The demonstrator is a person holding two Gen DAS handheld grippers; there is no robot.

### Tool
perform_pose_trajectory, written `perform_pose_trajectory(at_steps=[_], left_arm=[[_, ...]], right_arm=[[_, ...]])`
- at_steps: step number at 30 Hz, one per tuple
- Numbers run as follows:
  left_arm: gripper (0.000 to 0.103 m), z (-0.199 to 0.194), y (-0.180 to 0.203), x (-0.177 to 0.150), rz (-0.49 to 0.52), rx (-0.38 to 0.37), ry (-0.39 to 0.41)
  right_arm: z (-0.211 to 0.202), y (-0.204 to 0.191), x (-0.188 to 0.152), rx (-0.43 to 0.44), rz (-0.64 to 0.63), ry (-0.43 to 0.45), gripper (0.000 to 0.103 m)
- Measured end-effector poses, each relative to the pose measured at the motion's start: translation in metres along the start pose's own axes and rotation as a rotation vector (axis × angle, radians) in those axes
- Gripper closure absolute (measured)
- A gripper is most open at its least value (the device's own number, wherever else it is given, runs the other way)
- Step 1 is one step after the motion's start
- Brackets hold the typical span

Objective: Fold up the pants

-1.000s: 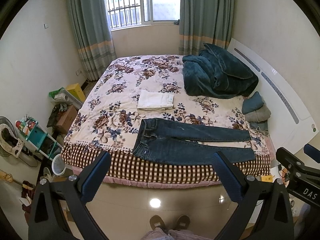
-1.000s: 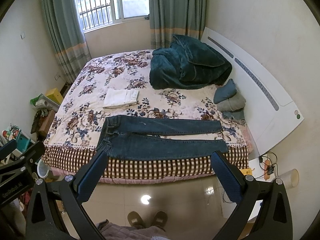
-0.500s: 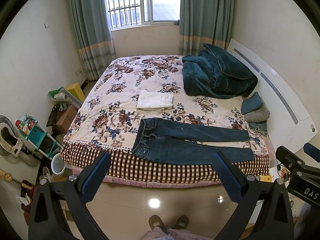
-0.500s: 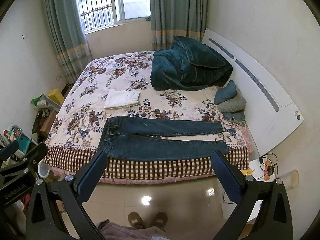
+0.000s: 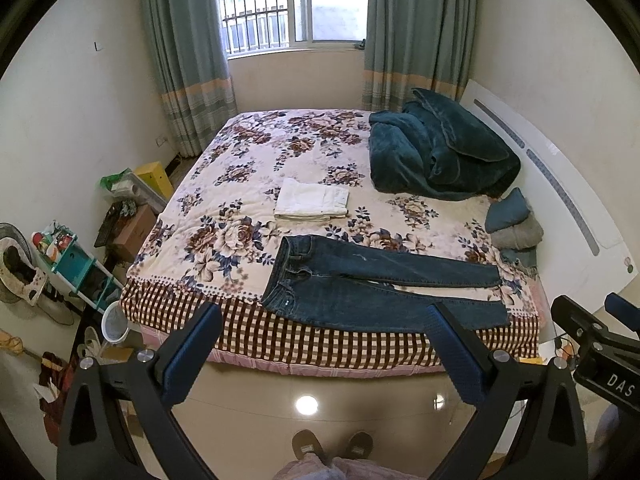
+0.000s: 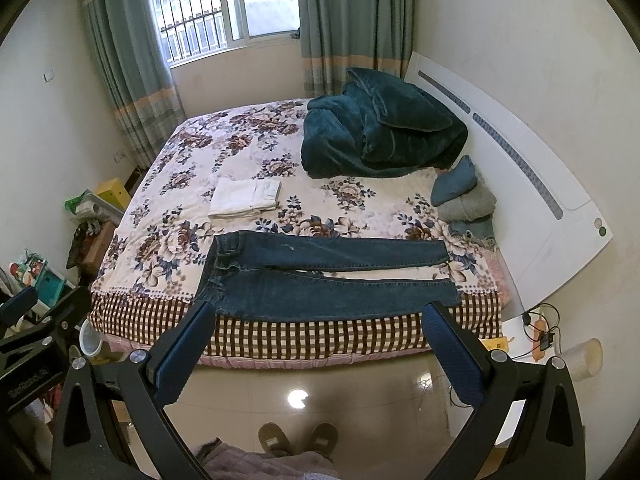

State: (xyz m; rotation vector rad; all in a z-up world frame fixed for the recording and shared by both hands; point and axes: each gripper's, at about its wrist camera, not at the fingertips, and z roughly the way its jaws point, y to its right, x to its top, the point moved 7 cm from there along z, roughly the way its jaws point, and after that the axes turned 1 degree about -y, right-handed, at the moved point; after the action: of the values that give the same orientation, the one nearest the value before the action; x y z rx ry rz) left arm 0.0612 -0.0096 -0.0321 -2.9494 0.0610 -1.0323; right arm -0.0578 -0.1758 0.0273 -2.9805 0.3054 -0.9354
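Observation:
Dark blue jeans point(image 5: 372, 284) lie flat along the near edge of a floral bed point(image 5: 240, 184), waistband to the left, both legs stretched to the right. They also show in the right wrist view point(image 6: 320, 280). My left gripper point(image 5: 320, 316) is open and empty, held above the floor in front of the bed, well short of the jeans. My right gripper point(image 6: 316, 312) is open and empty at about the same distance. Each gripper's body shows at the edge of the other's view.
Folded white cloth point(image 5: 312, 202) lies behind the jeans. A teal blanket point(image 5: 436, 156) is heaped by the white headboard point(image 5: 560, 184), with small pillows point(image 5: 512, 220) beside it. Clutter and shelves point(image 5: 72, 264) stand left of the bed. Shiny tile floor point(image 5: 308, 404) lies below, with my slippers.
Both views have pulled back and tilted slightly, so the bed and jeans sit a little farther away. Both grippers stay open.

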Motion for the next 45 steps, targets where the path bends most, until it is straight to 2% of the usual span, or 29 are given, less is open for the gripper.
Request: perform_pose_trajectory(at_steps=[6,8,10,13,15,17,19,23,27,30,33,37,40,45], left_arm=[[0.000,0.041,0.014,0.010,-0.053,0.080,0.008],[0.000,0.067,0.016,0.018,-0.067,0.116,0.001],[0.000,0.094,0.015,0.023,-0.073,0.154,-0.008],[0.000,0.139,0.017,0.034,-0.069,0.191,-0.049],[0.000,0.169,0.017,0.042,-0.065,0.206,-0.078],[0.000,0.209,0.015,0.049,-0.066,0.227,-0.118],[0.000,0.253,0.014,0.058,-0.080,0.229,-0.171],[0.000,0.348,0.014,0.078,-0.119,0.201,-0.283],[0.000,0.440,0.008,0.095,-0.164,0.205,-0.391],[0.000,0.518,-0.002,0.101,-0.223,0.217,-0.491],[0.000,0.594,-0.009,0.099,-0.236,0.250,-0.564],[0.000,0.697,-0.018,0.081,-0.288,0.310,-0.682],[0.000,0.757,-0.025,0.069,-0.334,0.353,-0.738],[0.000,0.813,-0.049,0.044,-0.452,0.436,-0.835]], right_arm=[[0.063,0.023,0.016,-0.019,0.053,-0.022,0.000],[0.085,0.034,0.022,-0.022,0.061,-0.027,0.000],[0.120,0.043,0.033,-0.064,0.071,-0.038,0.000],[0.162,0.050,0.048,-0.089,0.098,-0.075,0.000],[0.204,0.067,0.063,-0.103,0.135,-0.110,0.000],[0.239,0.076,0.074,-0.131,0.164,-0.137,0.000],[0.295,0.101,0.086,-0.150,0.205,-0.177,0.000],[0.391,0.123,0.112,-0.224,0.249,-0.241,0.000],[0.497,0.139,0.127,-0.293,0.305,-0.341,0.000],[0.572,0.159,0.127,-0.337,0.374,-0.414,0.000],[0.644,0.187,0.123,-0.379,0.458,-0.453,0.000],[0.743,0.223,0.106,-0.406,0.592,-0.523,0.000],[0.803,0.247,0.089,-0.420,0.664,-0.571,0.000],[0.880,0.271,0.058,-0.467,0.727,-0.641,0.000]])
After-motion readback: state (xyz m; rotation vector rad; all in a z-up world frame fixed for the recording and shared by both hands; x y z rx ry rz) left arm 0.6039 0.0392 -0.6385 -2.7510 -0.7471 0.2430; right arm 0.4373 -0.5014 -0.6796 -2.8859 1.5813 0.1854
